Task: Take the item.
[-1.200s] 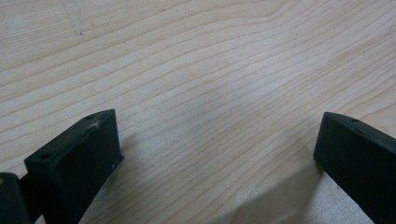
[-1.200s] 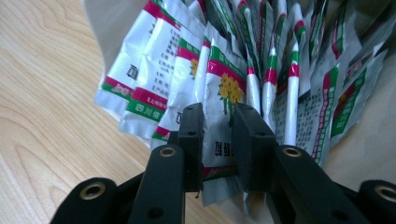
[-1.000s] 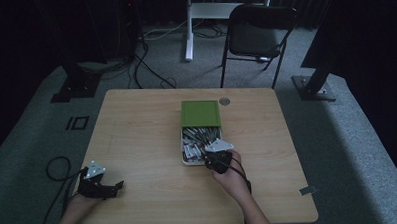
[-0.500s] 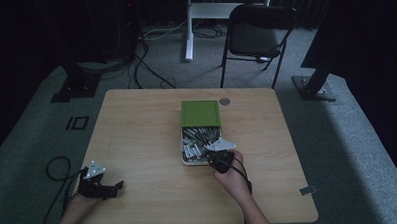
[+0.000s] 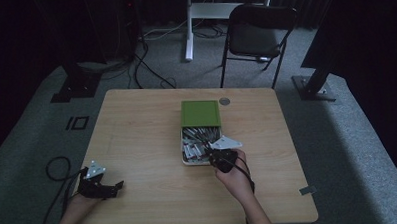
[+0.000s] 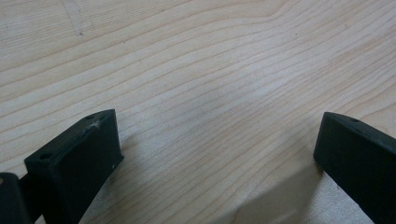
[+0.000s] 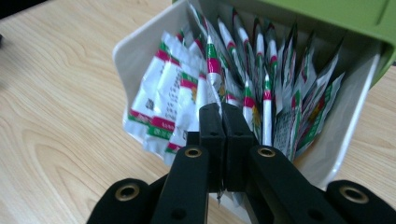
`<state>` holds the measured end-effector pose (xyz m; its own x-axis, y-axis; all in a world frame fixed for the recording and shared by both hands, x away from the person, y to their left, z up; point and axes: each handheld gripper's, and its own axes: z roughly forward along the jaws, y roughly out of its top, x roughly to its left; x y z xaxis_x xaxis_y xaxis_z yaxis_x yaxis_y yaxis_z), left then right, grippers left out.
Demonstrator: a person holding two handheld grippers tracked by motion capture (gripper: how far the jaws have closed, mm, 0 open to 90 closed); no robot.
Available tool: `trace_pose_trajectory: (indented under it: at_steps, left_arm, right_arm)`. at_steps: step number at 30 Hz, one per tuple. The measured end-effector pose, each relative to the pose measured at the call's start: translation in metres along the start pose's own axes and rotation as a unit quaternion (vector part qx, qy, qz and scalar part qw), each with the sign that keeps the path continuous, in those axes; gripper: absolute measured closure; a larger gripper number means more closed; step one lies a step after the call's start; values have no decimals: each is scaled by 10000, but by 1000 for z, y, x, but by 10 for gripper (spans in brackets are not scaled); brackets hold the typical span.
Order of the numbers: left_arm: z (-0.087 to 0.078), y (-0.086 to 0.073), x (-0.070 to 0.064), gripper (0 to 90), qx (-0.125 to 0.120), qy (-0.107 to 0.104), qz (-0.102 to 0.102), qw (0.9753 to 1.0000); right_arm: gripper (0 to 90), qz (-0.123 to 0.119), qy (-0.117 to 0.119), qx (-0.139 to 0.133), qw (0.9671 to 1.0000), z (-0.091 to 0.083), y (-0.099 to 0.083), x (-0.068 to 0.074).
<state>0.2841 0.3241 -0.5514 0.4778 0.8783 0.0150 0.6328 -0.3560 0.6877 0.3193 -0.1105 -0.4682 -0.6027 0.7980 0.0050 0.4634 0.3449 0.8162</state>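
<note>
Wood-grain counter (image 5: 137, 129), pale, rect.; grey carpet floor (image 5: 358, 151) around, room dim. Folding chair (image 5: 256, 37) behind far edge, cables (image 5: 145, 69) on floor. White box (image 7: 140, 51) w/ green lid (image 5: 200, 113) slid back, mid-counter, packed w/ sachets (image 7: 182, 102). Right gripper (image 7: 223, 112) at box near end, jaws closed on sachet edge; right gripper view shows red/green print. Left gripper (image 5: 96, 185) at near-left corner, jaws wide apart, nothing between; left gripper view: bare grain.
</note>
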Motion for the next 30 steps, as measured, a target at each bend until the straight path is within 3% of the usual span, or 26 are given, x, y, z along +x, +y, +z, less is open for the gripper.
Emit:
trace_pose_trajectory:
  at_steps: [13,19,23,26,27,30]
  left_arm:
    - [0,0,0,14,-5,2,4,10000]
    - [0,0,0,14,-1,-2,-3,10000]
    - [0,0,0,14,-1,-1,-4,10000]
    - [0,0,0,14,-1,-1,-3,10000]
    - [0,0,0,14,-1,-1,-3,10000]
    - [0,0,0,14,-1,-2,-3,10000]
  right_arm:
    - [893,123,153,-449,9988,-23,16,-4]
    - [893,171,113,-661,9976,-35,25,-7]
    - [893,257,-80,-894,9956,-48,35,-19]
    - [893,280,-126,-919,9953,-50,36,-21]
    - [893,355,-297,-1022,9937,-57,39,-32]
    - [893,437,-450,-1067,9923,-63,40,-43]
